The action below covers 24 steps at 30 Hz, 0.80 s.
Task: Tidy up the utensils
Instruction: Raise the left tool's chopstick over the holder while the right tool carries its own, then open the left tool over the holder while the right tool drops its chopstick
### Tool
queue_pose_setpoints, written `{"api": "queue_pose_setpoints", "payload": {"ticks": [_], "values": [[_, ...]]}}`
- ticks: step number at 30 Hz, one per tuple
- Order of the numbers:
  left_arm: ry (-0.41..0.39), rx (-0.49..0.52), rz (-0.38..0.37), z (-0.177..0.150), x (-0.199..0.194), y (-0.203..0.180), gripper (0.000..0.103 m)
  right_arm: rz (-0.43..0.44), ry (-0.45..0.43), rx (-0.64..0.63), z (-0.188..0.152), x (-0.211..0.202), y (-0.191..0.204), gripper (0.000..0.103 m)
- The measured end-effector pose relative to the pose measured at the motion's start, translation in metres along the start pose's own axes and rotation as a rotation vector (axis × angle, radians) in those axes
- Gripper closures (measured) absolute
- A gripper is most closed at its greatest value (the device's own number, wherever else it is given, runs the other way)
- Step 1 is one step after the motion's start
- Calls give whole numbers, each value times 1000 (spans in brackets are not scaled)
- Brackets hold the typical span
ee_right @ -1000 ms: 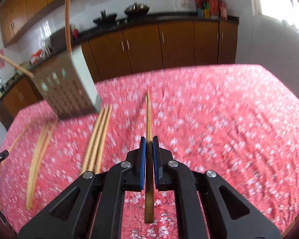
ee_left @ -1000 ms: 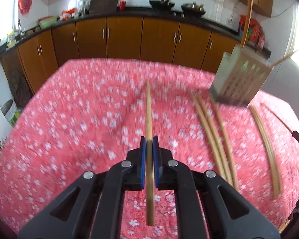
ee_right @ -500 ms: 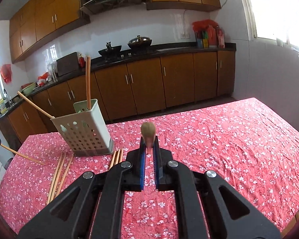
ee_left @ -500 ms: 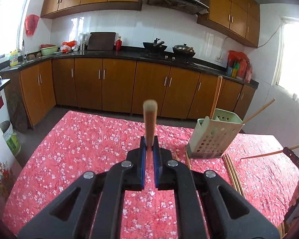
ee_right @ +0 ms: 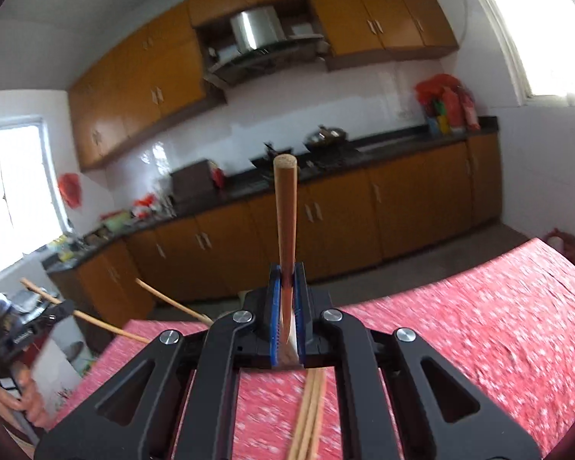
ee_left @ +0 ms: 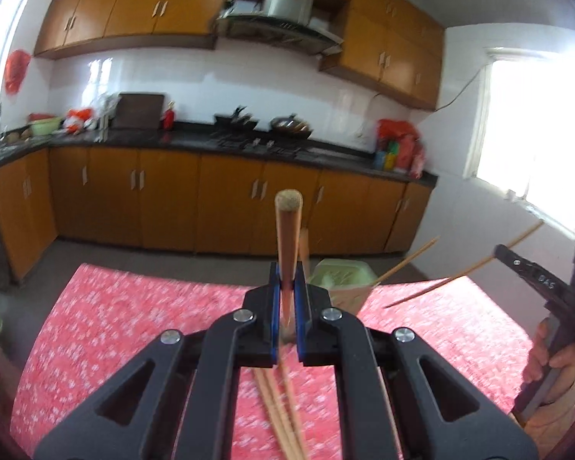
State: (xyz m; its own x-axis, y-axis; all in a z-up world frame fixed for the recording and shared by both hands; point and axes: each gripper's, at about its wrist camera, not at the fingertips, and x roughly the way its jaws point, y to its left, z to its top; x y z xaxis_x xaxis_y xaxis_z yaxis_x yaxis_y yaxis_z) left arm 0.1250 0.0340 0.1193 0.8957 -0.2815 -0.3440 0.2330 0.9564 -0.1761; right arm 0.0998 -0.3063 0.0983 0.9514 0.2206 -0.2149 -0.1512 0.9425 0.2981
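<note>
Pale green perforated plastic utensil holder (ee_left: 341, 280) on the red floral-clothed desk (ee_left: 134, 326), just right of and below the left hand-held gripper (ee_left: 287, 306), the nearer, clamped on a brown wooden chopstick (ee_left: 287, 230) pointing forward.

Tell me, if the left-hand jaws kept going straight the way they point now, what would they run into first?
Probably the pale green utensil holder, just ahead and slightly right of the left gripper. Depth is unclear; its held chopstick might pass above it toward the cabinets.

Both wrist views face the kitchen cabinets (ee_left: 226, 199) over each tool.
</note>
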Motion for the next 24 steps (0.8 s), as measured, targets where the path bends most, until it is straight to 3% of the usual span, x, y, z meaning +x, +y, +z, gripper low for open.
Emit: {"api": "queue_pose_setpoints", "payload": {"ticks": [6, 8, 16, 24], "values": [[-103, -3, -23, 31, 15, -30, 96, 14, -46, -33, 17, 21, 23, 96], [-105, -17, -16, 37, 25, -34, 96, 15, -39, -35, 19, 34, 26, 96], [11, 24, 2, 36, 90, -48, 96, -20, 95, -69, 8, 93, 29, 96], [97, 2, 12, 22, 129, -39, 94, -40, 155, -67, -3, 110, 30, 94]]}}
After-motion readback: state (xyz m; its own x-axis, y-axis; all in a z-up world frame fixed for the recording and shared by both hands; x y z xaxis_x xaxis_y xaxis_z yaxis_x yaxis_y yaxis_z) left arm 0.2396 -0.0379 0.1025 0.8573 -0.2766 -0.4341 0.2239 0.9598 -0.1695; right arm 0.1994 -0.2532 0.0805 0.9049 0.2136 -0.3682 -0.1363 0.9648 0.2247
